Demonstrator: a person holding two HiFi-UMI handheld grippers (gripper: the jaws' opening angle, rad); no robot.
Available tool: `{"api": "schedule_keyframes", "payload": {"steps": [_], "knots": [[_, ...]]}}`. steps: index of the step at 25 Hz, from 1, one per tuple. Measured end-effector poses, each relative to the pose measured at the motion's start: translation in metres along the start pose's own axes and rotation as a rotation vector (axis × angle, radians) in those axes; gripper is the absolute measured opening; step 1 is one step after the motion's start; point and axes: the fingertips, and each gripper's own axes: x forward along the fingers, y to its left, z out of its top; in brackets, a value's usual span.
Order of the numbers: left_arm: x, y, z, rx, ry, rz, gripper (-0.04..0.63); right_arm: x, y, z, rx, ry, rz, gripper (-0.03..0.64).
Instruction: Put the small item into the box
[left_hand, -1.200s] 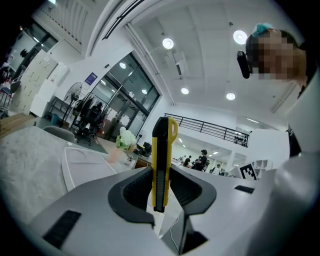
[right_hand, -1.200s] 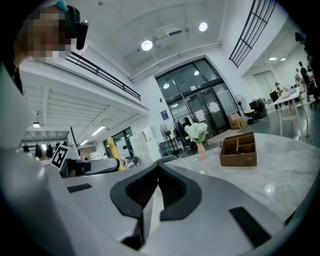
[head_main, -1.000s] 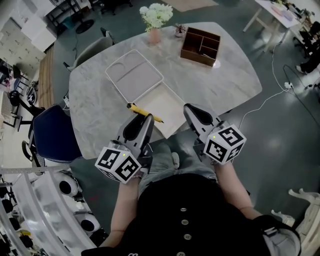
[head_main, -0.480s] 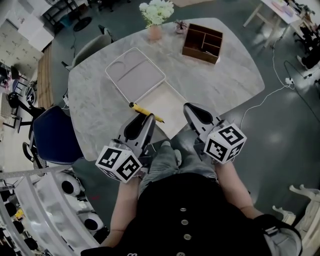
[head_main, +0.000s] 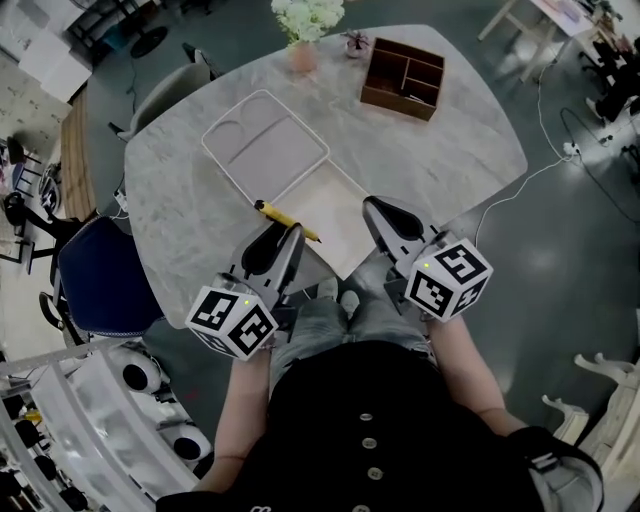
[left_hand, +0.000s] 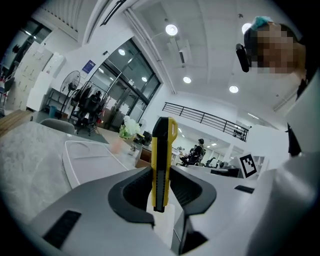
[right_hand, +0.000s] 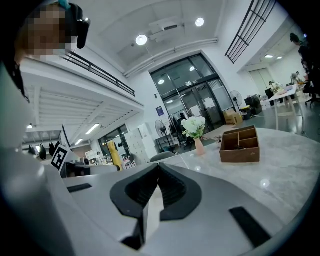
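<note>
Crosswise, yellow knife clamped in left tongs.

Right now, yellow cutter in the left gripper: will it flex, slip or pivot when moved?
Probably stiff: the yellow cutter sits straight in the left gripper. Its sides look smooth, so it may slip if bumped. More length sticks out one side of the grip, so it could pivot.

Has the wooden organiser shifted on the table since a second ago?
No. The wooden organiser keeps its place beside the flower vase at the table's far edge; only the camera moved.
</note>
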Motion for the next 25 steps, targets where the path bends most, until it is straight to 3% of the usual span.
{"api": "schedule_keyframes", "payload": {"steps": [18, 25], "knots": [[0.031, 0.021, 0.005, 0.063, 0.089, -0.044, 0.126, 0.003, -0.026, -0.003, 0.053, -0.017, -0.09, 0.003], [0.049, 0.018, -0.004, 0.162, 0.201, -0.102, 0.126, 0.001, -0.037, -0.007, 0.056, 0.002, -0.12, 0.003]]}}
